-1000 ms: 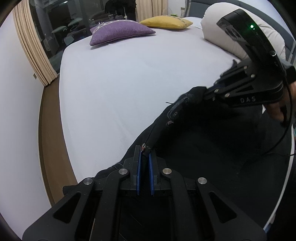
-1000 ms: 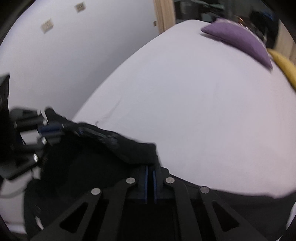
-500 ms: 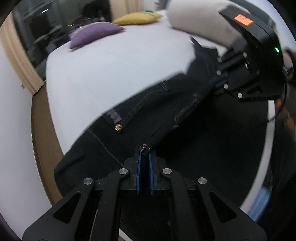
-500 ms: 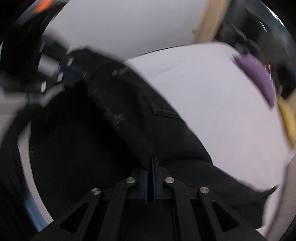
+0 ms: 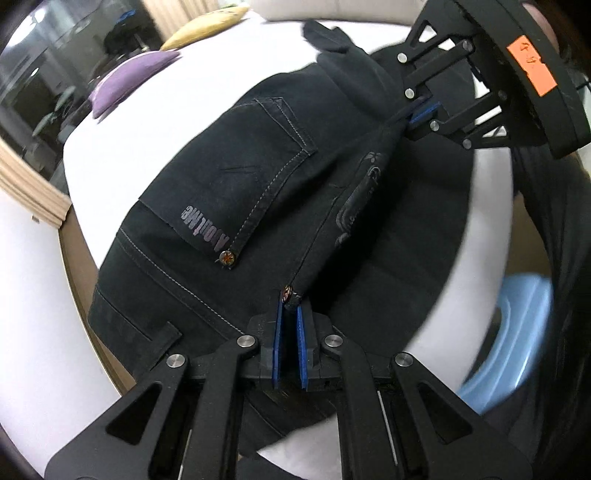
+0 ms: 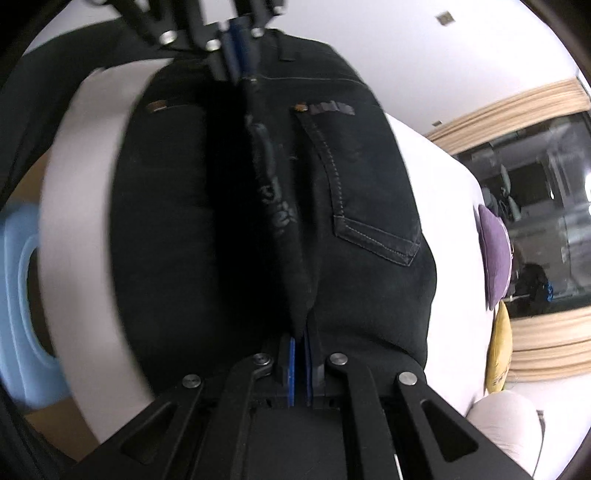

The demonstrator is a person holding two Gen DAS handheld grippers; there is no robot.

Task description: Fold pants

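Black pants (image 5: pixel 258 166) lie over the near edge of the white bed (image 5: pixel 122 122), back pocket and printed label facing up. My left gripper (image 5: pixel 290 321) is shut on the pants' top edge beside a copper rivet. My right gripper (image 5: pixel 421 110) is shut on the same fabric farther along. A taut ridge of cloth runs between the two. In the right wrist view the right gripper (image 6: pixel 299 343) pinches that ridge of the pants (image 6: pixel 351 184), and the left gripper (image 6: pixel 236 48) grips its far end. Part of the pants hangs over the bed's side, out of sight.
A purple pillow (image 5: pixel 129 81) and a yellow pillow (image 5: pixel 207 26) lie at the far side of the bed, with a white pillow (image 6: pixel 506 424) nearby. A light blue object (image 5: pixel 517 332) sits on the floor beside the bed. Curtains (image 6: pixel 546 343) and a dark window lie beyond.
Both grippers swept sideways and rolled, carrying the pants with them. The pants went from a bunched heap to a spread panel with the back pocket showing. Both grips stayed shut.
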